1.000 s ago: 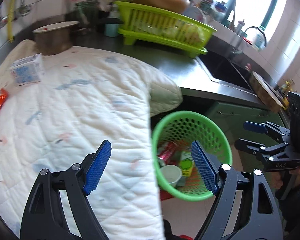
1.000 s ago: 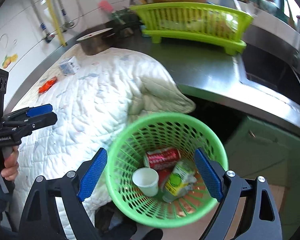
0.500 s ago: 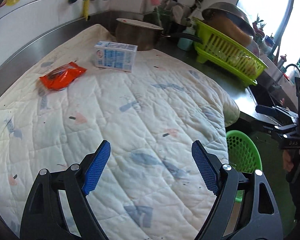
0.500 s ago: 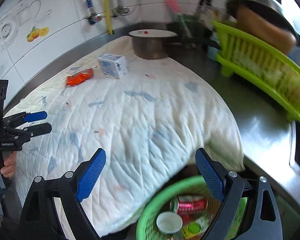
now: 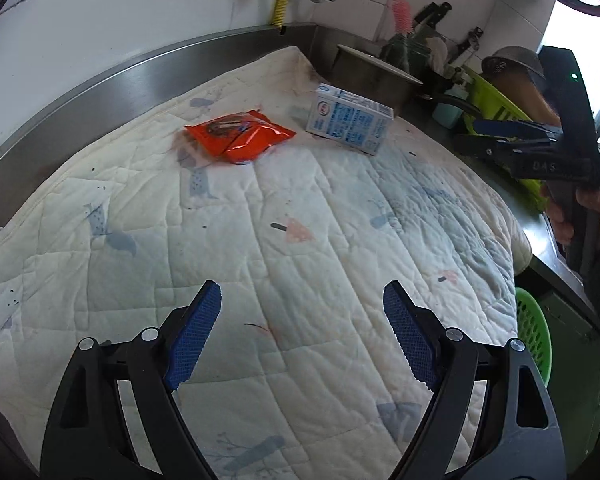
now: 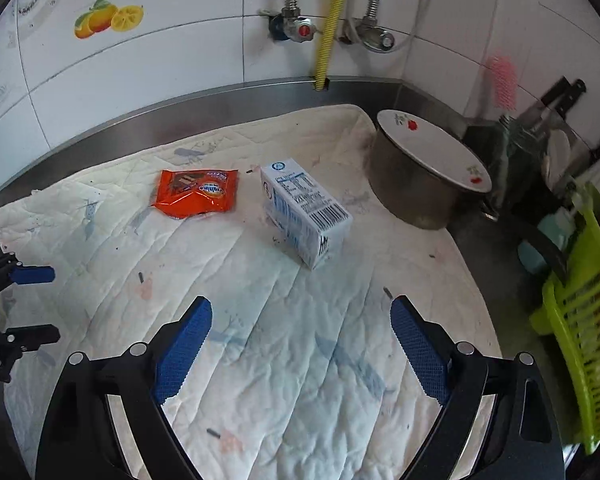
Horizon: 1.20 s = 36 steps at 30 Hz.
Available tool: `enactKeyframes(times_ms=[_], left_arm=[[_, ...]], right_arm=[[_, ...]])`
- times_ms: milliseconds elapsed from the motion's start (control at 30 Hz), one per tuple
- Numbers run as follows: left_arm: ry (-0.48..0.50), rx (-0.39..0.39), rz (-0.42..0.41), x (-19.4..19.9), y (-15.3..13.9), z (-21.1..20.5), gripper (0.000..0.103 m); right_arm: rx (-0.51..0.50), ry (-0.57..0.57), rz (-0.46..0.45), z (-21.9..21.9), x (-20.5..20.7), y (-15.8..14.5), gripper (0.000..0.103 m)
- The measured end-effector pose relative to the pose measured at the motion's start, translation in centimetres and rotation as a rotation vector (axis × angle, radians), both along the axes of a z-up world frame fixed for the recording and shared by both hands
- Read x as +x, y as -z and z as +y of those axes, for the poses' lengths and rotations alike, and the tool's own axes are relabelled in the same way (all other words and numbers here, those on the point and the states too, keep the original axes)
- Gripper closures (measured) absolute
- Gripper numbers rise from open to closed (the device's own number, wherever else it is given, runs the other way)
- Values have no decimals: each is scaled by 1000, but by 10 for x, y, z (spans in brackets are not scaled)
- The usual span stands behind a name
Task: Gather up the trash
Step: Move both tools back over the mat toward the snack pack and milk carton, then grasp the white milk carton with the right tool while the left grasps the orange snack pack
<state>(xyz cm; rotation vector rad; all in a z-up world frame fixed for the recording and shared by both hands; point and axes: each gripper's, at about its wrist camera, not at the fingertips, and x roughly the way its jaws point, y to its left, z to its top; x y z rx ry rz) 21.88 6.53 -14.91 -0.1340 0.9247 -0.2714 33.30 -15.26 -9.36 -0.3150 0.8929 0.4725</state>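
Observation:
An orange snack wrapper [image 5: 238, 137] [image 6: 196, 196] and a white-and-blue carton [image 5: 348, 123] [image 6: 305, 218] lie on a white quilted cloth [image 5: 300, 264] [image 6: 284, 344] on the counter. My left gripper [image 5: 302, 334] is open and empty over the near cloth, well short of both. My right gripper [image 6: 300, 350] is open and empty, facing the carton from close by; it also shows in the left wrist view [image 5: 500, 136]. The green trash basket [image 5: 534, 336] peeks out below the counter edge at right.
A steel pot with a white plate on it [image 6: 428, 176] stands right of the carton. A green dish rack [image 6: 584, 304] is at far right. A steel backsplash and tiled wall with pipes [image 6: 328, 28] close the back.
Both grippers swung up and left, away from the green basket below the counter, and now face the cloth with the wrapper and carton. Both stayed open and empty.

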Motion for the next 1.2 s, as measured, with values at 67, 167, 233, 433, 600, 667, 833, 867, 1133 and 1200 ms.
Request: enactKeyframes(times_ms=[67,167,233,433,600,667,833,867,1133,1200], left_arm=[[-14,-2,1,1,1,8,21],[-36,0,3,4,4,20,21],[-44,2,2,5,5,26,21],[-65,-4,5,9,11,41,21],[-72,-9,2,11,14,49,21],[-72,-7,2,12,16,51,21],[-68,-11,-2,16,15,51,21],[-65,-11,-3,18,15,51,21],[-21,24,-42,52,2,41,21],[-1,50,-56,66,-2,35,21]], right_arm=[[-49,-26,-8,16,18,5,15],[-80,-42,6,33,41,14,15],[-119,-60,2,45,56,22,15],[-213,-106,24,72,88,46,15],[-261,-111,37,83,114,57,15],[-274,-111,52,86,123,63,15],[-288,-108,96,89,138,76,18],[-280,-115,115,89,140,79,28],[-215,-99,129,73,119,66,64],[-190,-91,116,65,106,56,64]])
